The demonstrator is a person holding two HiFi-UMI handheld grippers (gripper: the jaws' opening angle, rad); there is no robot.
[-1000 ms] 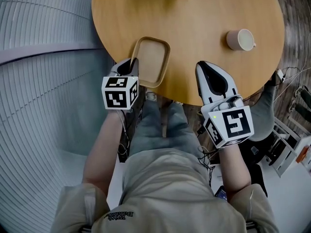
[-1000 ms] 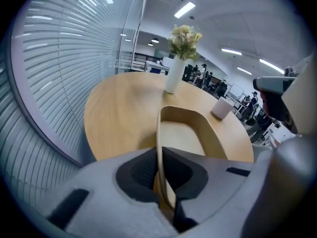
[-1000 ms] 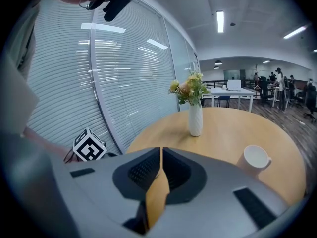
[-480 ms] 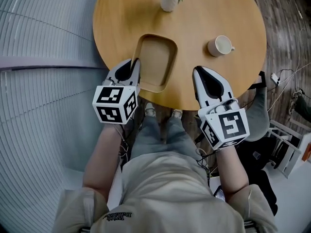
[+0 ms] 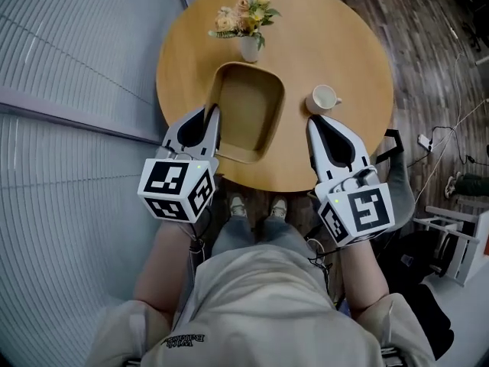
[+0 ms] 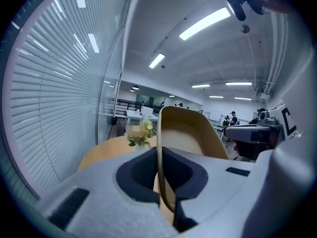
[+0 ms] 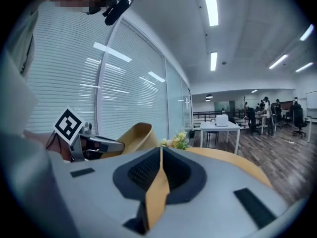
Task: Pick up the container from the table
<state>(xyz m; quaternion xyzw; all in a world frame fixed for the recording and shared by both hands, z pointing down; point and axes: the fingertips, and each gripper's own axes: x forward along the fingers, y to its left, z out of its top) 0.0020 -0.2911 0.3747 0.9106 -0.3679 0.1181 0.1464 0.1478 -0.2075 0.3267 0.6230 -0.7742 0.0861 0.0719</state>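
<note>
nearest to the person, the two marker cubes sit over the hands, and both claws point forward from them. the left claw (image 5: 210, 115) (image 6: 161, 155) is closed on the left rim of the container (image 5: 246, 113) (image 6: 188, 128); in the left gripper view the thin tan wall stands upright between the two pads, which press on it from both sides. the container is a tan, open tray with rounded corners. it is held tilted above the near edge of the counter (image 5: 348, 48), and in the right gripper view it (image 7: 132, 134) hangs in the air at the left claw, clear of the counter top. the right claw (image 5: 315, 122) (image 7: 161, 157) is on the right of the container, apart from it, and holds nothing; its jaws are together at the tips, and only the tan counter shows through the slit behind them. just right of the container's far end, close in front of the right claw, stands a pale cup (image 5: 322, 99). beyond the container's far rim is a white vase of flowers (image 5: 248, 23). further to the right lies a dark wooden floor (image 5: 428, 37).
</note>
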